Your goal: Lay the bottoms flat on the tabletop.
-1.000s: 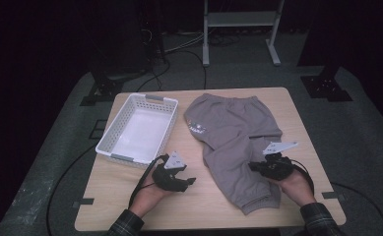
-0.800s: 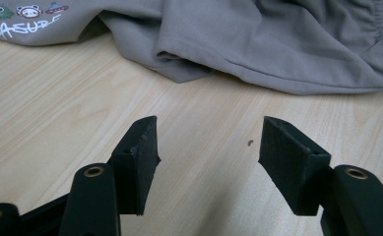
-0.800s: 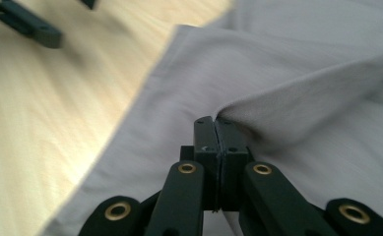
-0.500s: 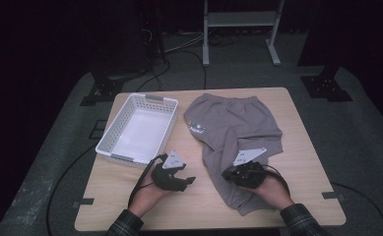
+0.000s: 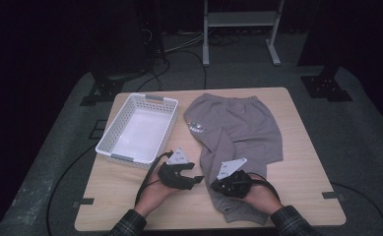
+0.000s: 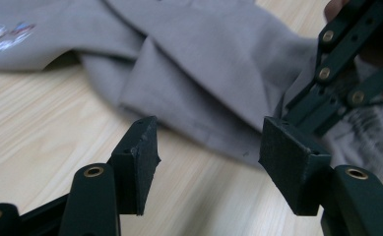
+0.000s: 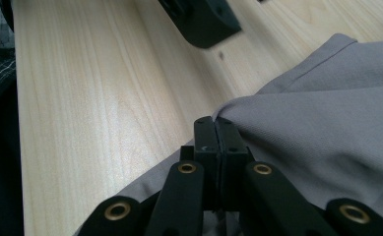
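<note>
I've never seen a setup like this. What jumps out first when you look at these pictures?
A pair of grey shorts sprawls over the middle of the wooden table, one leg folded across the other. The right gripper, near the front edge, has its fingers pinched shut on the shorts' edge, while the left gripper waits open just beside the cloth. A white basket sits at the table's left.
</note>
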Demonstrator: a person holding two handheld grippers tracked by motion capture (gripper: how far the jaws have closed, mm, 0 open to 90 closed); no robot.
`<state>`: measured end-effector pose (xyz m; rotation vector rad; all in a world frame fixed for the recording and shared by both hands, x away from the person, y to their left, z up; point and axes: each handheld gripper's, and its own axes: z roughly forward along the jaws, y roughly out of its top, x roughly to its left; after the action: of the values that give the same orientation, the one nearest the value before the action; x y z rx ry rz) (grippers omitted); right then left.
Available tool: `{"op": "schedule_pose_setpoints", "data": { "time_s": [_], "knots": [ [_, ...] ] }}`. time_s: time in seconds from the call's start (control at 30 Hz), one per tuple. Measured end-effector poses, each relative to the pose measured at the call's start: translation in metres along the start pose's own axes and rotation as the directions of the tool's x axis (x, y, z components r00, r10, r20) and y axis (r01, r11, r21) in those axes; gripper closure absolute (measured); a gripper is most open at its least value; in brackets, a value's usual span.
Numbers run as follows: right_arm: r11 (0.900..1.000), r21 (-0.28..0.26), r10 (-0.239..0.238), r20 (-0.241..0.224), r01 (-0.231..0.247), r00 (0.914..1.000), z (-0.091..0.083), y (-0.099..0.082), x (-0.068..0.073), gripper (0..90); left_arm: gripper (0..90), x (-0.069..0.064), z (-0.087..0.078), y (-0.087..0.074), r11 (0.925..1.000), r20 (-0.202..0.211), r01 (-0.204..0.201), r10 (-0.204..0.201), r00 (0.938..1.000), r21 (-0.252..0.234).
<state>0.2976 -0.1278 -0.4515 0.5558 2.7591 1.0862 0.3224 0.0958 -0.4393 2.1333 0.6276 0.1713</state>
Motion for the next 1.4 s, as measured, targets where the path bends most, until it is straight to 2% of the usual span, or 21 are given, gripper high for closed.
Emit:
{"op": "schedule_pose_setpoints", "data": {
  "time_s": [0.17, 0.23, 0.27, 0.43, 0.47, 0.53, 0.6, 0.67, 0.73, 0.77, 0.83, 0.93, 0.97, 1.0, 1.07, 1.23, 1.27, 1.3, 1.37, 1.4],
  "knots": [
    [0.9997, -0.016, -0.019, 0.000, 0.019, 0.9998, -0.002, 0.001, 0.003, 88.9, 40.6, -0.001, 0.010, 0.007, 1.0000, 0.040, 0.007, -0.007, 0.9992, 0.005],
    [0.9991, -0.025, -0.034, -0.005, 0.034, 0.9994, -0.002, 0.001, 0.006, 88.9, 40.9, 0.000, 0.013, 0.009, 0.9997, 0.063, 0.024, -0.024, 0.9977, 0.008],
    [0.9984, -0.031, -0.048, -0.010, 0.048, 0.9988, -0.003, 0.001, 0.008, 88.9, 40.8, 0.000, 0.017, 0.008, 0.9989, 0.081, 0.046, -0.046, 0.9956, 0.004],
    [0.9967, -0.043, -0.070, -0.019, 0.069, 0.9974, -0.004, 0.002, 0.011, 88.8, 40.7, 0.003, 0.022, 0.007, 0.9982, 0.103, 0.055, -0.057, 0.9930, 0.025],
    [0.9959, -0.050, -0.076, -0.022, 0.075, 0.9968, -0.004, 0.002, 0.013, 88.8, 40.7, 0.004, 0.025, 0.008, 0.9973, 0.126, 0.069, -0.072, 0.9894, 0.025],
    [0.9955, -0.051, -0.081, -0.023, 0.079, 0.9965, -0.004, 0.003, 0.013, 88.8, 40.6, 0.004, 0.026, 0.008, 0.9971, 0.131, 0.071, -0.074, 0.9887, 0.027],
    [0.9951, -0.052, -0.085, -0.025, 0.084, 0.9961, -0.004, 0.003, 0.014, 88.8, 41.3, 0.004, 0.030, 0.009, 0.9964, 0.151, 0.079, -0.083, 0.9850, 0.032],
    [0.9943, -0.055, -0.093, -0.024, 0.091, 0.9954, -0.003, 0.003, 0.014, 88.8, 46.0, 0.002, 0.035, 0.010, 0.9951, 0.169, 0.086, -0.093, 0.9813, 0.049],
    [0.9944, -0.054, -0.092, -0.022, 0.091, 0.9955, -0.004, 0.003, 0.015, 88.8, 53.0, 0.001, 0.036, 0.010, 0.9947, 0.173, 0.086, -0.094, 0.9804, 0.057],
    [0.9944, -0.054, -0.092, -0.022, 0.091, 0.9955, -0.004, 0.003, 0.015, 88.8, 53.0, 0.001, 0.037, 0.011, 0.9943, 0.177, 0.085, -0.095, 0.9796, 0.064],
    [0.9939, -0.056, -0.096, -0.021, 0.095, 0.9952, -0.004, 0.002, 0.015, 88.7, 63.1, 0.000, 0.039, 0.012, 0.9937, 0.181, 0.084, -0.096, 0.9788, 0.074],
    [0.9938, -0.058, -0.096, -0.017, 0.094, 0.9953, -0.005, 0.002, 0.014, 88.7, 71.6, 0.000, 0.041, 0.013, 0.9934, 0.183, 0.080, -0.094, 0.9787, 0.082],
    [0.9938, -0.058, -0.096, -0.017, 0.094, 0.9953, -0.005, 0.002, 0.014, 88.7, 71.6, 0.000, 0.041, 0.013, 0.9936, 0.184, 0.074, -0.089, 0.9789, 0.086],
    [0.9936, -0.060, -0.097, -0.016, 0.096, 0.9951, -0.005, 0.002, 0.014, 88.7, 79.5, 0.001, 0.041, 0.014, 0.9935, 0.188, 0.075, -0.090, 0.9780, 0.086],
    [0.9935, -0.060, -0.097, -0.014, 0.096, 0.9952, -0.005, 0.002, 0.014, 88.7, 87.3, 0.001, 0.041, 0.014, 0.9933, 0.192, 0.075, -0.090, 0.9771, 0.088],
    [0.9933, -0.062, -0.098, -0.012, 0.097, 0.9951, -0.006, 0.002, 0.015, 87.5, 89.1, 0.000, 0.040, 0.014, 0.9932, 0.174, 0.070, -0.086, 0.9811, 0.093],
    [0.9923, -0.070, -0.104, -0.023, 0.102, 0.9944, -0.006, 0.003, 0.015, 78.3, 89.2, 0.002, 0.038, 0.015, 0.9934, 0.164, 0.073, -0.087, 0.9827, 0.088],
    [0.9923, -0.070, -0.104, -0.023, 0.102, 0.9944, -0.006, 0.003, 0.015, 78.3, 89.2, 0.002, 0.038, 0.015, 0.9934, 0.164, 0.073, -0.087, 0.9827, 0.088],
    [0.9908, -0.087, -0.107, -0.034, 0.104, 0.9937, -0.008, 0.004, 0.017, 67.3, 89.3, 0.004, 0.034, 0.015, 0.9938, 0.150, 0.075, -0.087, 0.9849, 0.082],
    [0.9904, -0.096, -0.103, -0.035, 0.099, 0.9940, -0.011, 0.003, 0.017, 65.9, 89.3, 0.007, 0.028, 0.014, 0.9936, 0.138, 0.086, -0.096, 0.9858, 0.074]
  ]
}}
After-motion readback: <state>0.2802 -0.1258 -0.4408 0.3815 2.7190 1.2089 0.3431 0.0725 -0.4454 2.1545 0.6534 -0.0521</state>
